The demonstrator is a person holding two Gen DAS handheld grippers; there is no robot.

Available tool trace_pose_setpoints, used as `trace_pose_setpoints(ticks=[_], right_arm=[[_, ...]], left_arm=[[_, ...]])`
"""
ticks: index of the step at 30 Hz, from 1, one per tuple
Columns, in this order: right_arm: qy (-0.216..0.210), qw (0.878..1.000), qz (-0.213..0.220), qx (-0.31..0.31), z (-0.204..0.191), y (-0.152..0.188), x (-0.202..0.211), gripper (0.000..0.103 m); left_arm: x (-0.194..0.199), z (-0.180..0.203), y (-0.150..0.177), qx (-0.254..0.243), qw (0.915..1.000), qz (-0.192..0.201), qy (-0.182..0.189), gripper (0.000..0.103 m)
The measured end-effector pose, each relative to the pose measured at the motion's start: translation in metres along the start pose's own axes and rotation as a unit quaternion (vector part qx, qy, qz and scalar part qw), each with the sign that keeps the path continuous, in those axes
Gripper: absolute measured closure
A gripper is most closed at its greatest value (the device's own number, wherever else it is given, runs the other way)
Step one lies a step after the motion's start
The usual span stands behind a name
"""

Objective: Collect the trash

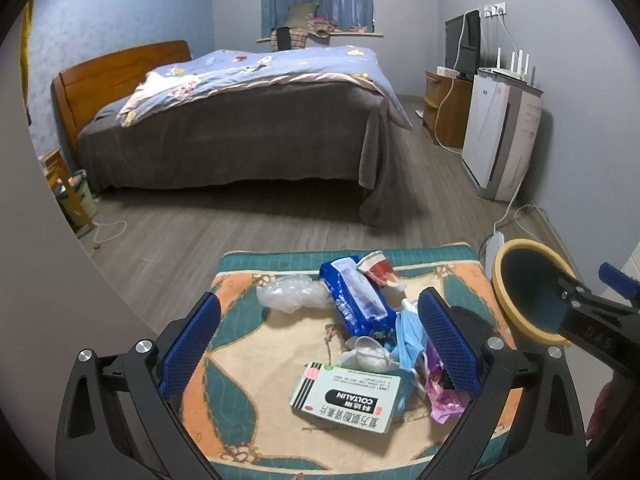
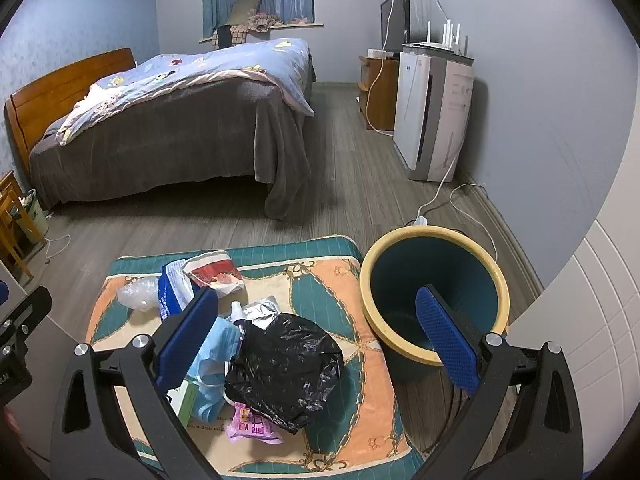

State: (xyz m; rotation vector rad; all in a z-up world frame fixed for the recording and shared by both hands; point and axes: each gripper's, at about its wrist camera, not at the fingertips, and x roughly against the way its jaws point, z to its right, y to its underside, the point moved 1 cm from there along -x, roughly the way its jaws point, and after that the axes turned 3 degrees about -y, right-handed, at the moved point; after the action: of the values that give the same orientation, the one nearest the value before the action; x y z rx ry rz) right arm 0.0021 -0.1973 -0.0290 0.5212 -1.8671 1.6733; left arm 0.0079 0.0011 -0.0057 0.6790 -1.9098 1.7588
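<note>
The left gripper (image 1: 320,344) and right gripper (image 2: 316,344) both hung spread wide, gripping nothing, above the patterned mat (image 1: 240,360). Nearest lay a white box (image 1: 348,398) lettered "COLTALIN", then a black bag (image 2: 286,368); the yellow-rimmed bin (image 2: 434,294) stood beside the mat

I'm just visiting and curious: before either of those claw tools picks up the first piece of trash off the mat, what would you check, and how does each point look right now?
1. Left gripper open and empty: ok.
2. Right gripper open and empty: ok.
3. Bin upright beside the mat, mouth unblocked: ok.
4. Medicine box lies on top, free to grasp: ok.
5. Black bag free of the face mask beside it: cannot tell.
6. Bin empty: cannot tell, its bottom is partly hidden.
</note>
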Motion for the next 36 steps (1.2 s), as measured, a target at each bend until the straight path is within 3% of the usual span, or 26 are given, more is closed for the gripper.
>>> trace_pose_setpoints(ticks=[36], right_arm=[[0.002,1.0,-0.005,0.002,-0.0001,0.0028,-0.0036,0.006]], left_arm=[[0.0004,-0.0032,-0.0006,-0.002,1.0,-0.001,0.0,0.005]])
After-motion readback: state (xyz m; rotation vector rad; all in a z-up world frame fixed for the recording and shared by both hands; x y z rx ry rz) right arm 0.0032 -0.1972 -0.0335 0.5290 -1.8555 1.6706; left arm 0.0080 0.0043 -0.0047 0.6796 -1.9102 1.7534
